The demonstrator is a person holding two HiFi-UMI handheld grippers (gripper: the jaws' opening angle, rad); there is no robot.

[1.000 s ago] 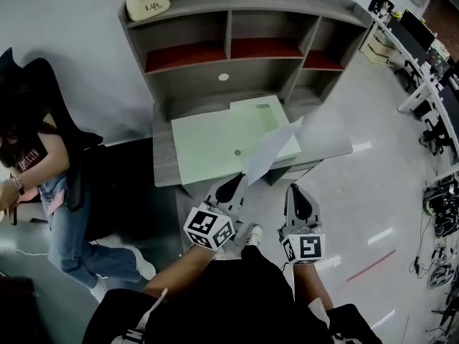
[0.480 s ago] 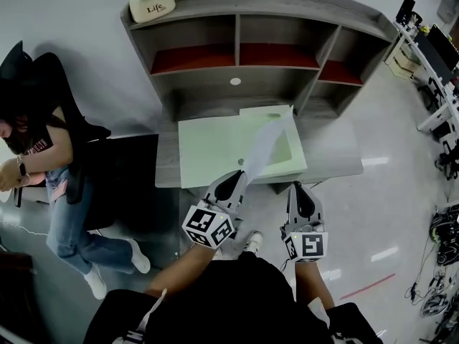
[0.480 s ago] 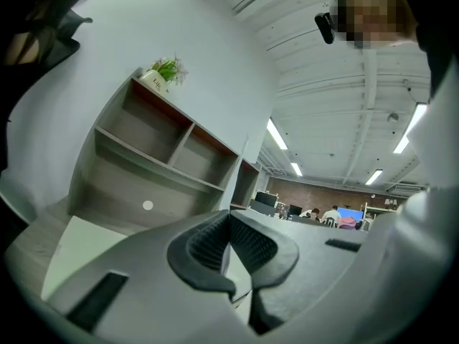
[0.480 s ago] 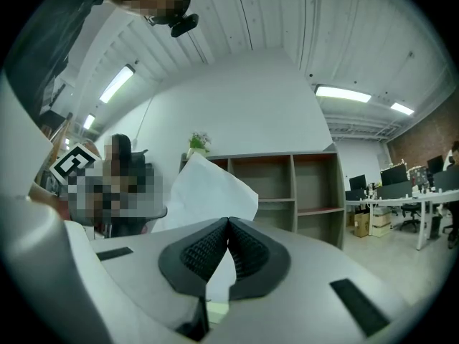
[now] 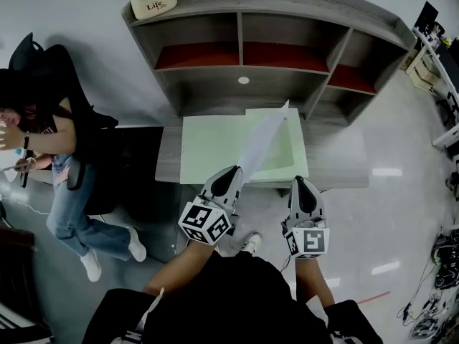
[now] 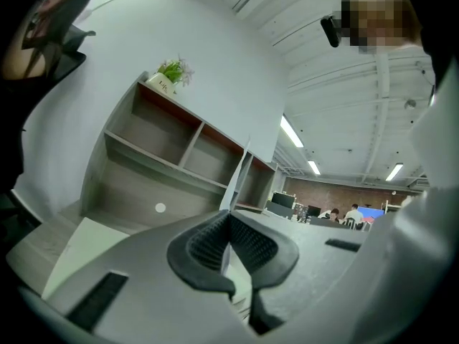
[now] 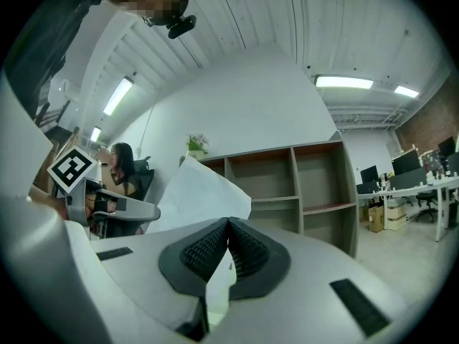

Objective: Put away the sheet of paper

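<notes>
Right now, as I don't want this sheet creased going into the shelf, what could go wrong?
1. The white sheet of paper is pinched at one lower edge only, by the shut left gripper, and stands up unsupported: it may flop or slip out.
2. Its free top corner points toward the grey wooden shelf unit and may catch there and crease.
3. The shut right gripper is apart from it, giving no support.

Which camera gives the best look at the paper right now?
The head view: the whole paper stands up from the left claw, over the desk. The right gripper view shows one face, bottom hidden behind the right claw. The left gripper view shows only its edge between shut jaws.
</notes>
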